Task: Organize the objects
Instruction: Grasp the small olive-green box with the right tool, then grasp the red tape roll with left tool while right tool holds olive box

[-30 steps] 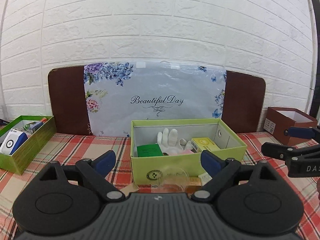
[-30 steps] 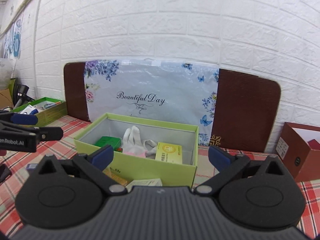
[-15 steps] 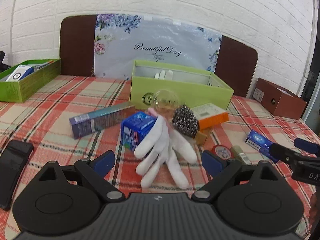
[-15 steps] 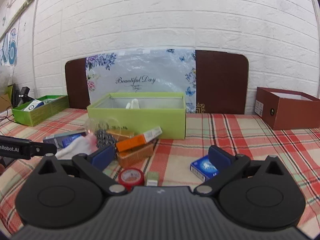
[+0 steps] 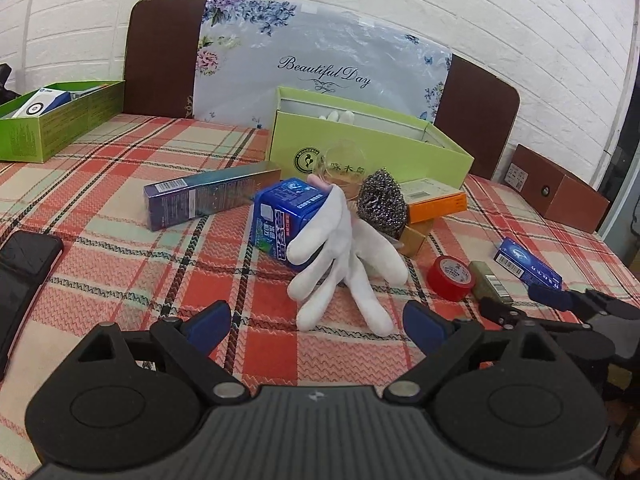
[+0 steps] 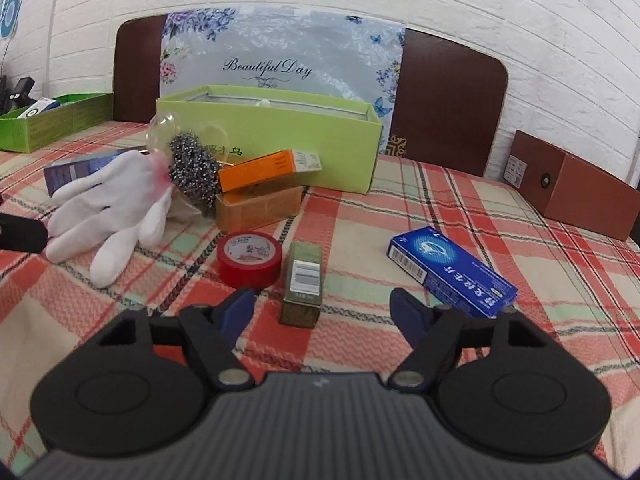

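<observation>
Closing right tool [image 6: 322,308]: jaws narrowing, gripping nothing, small olive box [image 6: 304,282] between them, untouched.
Left tool [image 5: 316,322]: spread wide, empty, white glove [image 5: 344,256] just ahead.
Bench [image 6: 420,208]: red tape roll [image 6: 249,258] beside olive box; blue box [image 6: 452,272] near; green bin [image 6: 272,140] behind.

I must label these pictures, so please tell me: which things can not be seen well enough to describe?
- Contents of the green box: its front wall hides them in both views; only white glove tips show.
- Clear item behind the scrubber: transparent, shape unclear.
- Phone: cut off by the left edge of the left view.
- Brown box: its inside is hidden in both views.
</observation>
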`<state>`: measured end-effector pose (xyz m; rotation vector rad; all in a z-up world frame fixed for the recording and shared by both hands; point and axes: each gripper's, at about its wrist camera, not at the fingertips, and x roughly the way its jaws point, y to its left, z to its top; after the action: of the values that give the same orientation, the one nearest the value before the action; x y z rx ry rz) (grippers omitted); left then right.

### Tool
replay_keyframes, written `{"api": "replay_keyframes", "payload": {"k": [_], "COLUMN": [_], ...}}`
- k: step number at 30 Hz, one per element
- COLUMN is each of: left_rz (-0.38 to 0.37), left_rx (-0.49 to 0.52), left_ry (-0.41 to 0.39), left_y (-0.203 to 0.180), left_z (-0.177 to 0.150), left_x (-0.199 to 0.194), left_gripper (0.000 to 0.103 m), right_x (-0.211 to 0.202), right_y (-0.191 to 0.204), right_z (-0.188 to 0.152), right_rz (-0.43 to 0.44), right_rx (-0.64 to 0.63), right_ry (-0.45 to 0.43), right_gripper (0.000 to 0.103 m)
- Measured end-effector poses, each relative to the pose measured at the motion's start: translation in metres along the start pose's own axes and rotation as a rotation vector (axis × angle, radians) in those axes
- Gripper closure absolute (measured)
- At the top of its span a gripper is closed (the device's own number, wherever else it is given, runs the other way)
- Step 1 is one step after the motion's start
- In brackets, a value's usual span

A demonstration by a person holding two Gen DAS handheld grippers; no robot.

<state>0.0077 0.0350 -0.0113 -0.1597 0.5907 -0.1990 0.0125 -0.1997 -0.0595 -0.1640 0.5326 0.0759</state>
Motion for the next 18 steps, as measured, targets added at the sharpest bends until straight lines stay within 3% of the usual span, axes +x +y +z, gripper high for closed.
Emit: {"api": "replay_keyframes", "payload": {"k": [3, 5, 7, 12, 18], "left_rz": [-0.016, -0.027, -0.035, -0.111, -0.247], "left_rx": [0.009, 0.006, 0.003, 0.022, 0.1], "left_ry": [-0.01, -0.009, -0.006, 0.014, 0.023], "left_y": [-0.001, -0.001, -0.001, -0.013, -0.055], "left_z": [0.002, 0.005, 0.008, 0.014, 0.022], "left_x": [0.001, 0.004, 0.007, 0.011, 0.028], "left_gripper": [0.007, 0.008, 0.009, 0.019, 0.02], "right_x": [0.009, 0.014, 0.015, 0.005, -0.019], "right_y": [0.004, 0.005, 0.004, -0.001, -0.012], "right_z": [0.003, 0.004, 0.004, 0.001, -0.004], "right_rz": [0.007, 0.015, 0.027, 0.046, 0.027], "right_rx": [-0.015, -0.013, -0.008, 0.033, 0.059], "right_ry": [0.012, 0.026, 0.035, 0.029, 0.01], "right_gripper": [0.045, 0.059, 0.08, 0.081, 0.081]}}
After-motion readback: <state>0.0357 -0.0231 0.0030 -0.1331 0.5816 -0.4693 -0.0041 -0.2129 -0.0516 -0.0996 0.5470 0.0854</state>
